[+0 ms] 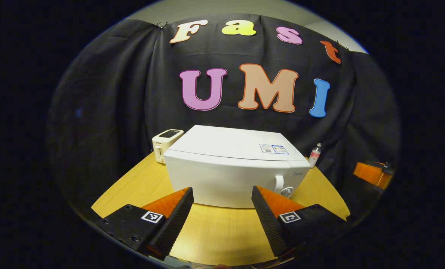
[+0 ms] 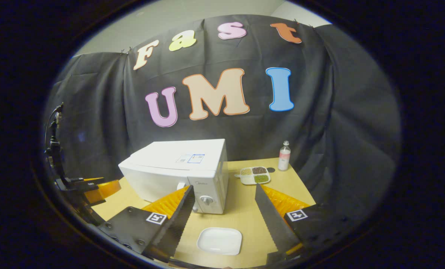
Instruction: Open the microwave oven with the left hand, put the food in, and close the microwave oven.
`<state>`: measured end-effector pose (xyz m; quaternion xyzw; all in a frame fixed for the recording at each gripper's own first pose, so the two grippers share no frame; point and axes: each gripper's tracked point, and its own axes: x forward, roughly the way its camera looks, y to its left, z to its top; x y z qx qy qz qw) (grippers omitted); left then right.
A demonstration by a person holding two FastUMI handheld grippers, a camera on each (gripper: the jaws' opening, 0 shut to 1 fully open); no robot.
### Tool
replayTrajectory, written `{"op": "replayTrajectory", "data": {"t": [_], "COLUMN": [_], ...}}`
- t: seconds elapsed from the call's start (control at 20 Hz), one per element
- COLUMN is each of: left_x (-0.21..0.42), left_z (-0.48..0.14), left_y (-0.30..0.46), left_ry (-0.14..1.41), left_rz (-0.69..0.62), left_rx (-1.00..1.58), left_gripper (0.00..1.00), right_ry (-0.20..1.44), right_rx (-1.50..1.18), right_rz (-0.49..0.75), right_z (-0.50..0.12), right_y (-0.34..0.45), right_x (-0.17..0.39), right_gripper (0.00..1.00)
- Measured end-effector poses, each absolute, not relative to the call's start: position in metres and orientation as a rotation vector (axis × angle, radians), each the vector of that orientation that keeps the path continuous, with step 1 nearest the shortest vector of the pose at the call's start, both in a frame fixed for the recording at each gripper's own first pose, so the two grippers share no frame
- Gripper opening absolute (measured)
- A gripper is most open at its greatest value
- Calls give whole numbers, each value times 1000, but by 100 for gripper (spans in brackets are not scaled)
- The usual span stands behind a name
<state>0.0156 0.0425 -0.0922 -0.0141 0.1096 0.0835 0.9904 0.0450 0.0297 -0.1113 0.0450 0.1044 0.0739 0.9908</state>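
Observation:
The white microwave [image 1: 226, 164] stands shut on the wooden table [image 1: 222, 231], its door handle [image 1: 278, 183] and knob [image 1: 287, 191] at its right end. My left gripper [image 1: 221, 189] is open and empty, held in front of the door and short of it. In the right gripper view the microwave [image 2: 177, 172] sits left of centre. A divided white food tray [image 2: 255, 175] with three fillings lies to its right. My right gripper [image 2: 224, 186] is open and empty above an empty square white plate [image 2: 219, 241].
A cream toaster [image 1: 166, 144] stands behind the microwave's left corner. A small bottle [image 2: 284, 155] stands at the back right of the table [image 2: 245, 216]. The left gripper's orange body [image 2: 95, 188] shows at the far left, near the table edge.

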Motion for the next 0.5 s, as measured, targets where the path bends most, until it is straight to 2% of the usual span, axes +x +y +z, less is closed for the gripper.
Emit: {"op": "replayTrajectory", "data": {"t": [0.5], "left_x": [13], "left_z": [-106], "left_y": [49], "left_ry": [268], "left_rz": [197], "left_rx": [-52], "left_gripper": [97], "right_ry": [224], "right_rx": [86], "right_rz": [152], "right_z": [-112], "right_y": [23], "right_x": [47], "right_gripper": [92]}}
